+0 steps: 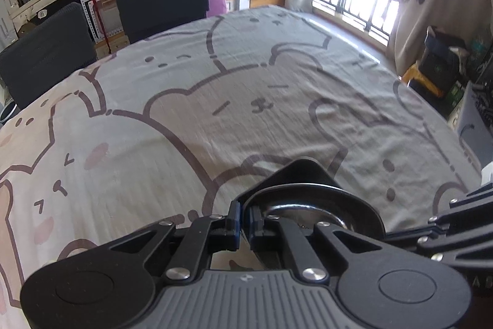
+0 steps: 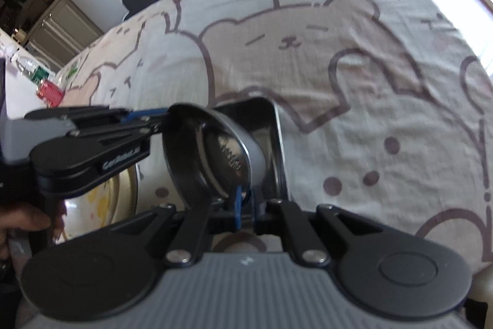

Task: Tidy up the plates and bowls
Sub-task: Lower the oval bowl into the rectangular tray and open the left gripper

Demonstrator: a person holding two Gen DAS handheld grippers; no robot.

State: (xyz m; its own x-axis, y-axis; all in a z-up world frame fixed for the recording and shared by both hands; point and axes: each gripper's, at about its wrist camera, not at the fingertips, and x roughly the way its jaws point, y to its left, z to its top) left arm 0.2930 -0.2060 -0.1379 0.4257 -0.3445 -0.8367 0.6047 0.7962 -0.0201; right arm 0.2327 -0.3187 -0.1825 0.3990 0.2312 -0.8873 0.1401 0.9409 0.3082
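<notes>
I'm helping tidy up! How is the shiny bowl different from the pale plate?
The bowl is shiny metal; the plate is pale with yellow marks. The bowl is deep and tilted; the plate is shallow. The left gripper and right gripper pinch the bowl's rim; nothing grips the plate. Both are round.

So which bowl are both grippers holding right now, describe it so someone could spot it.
On the bear-print tablecloth, look at its near edge, where the left gripper and right gripper meet. Both are shut on the rim of a shiny metal bowl, tilted above a dark square plate.
</notes>
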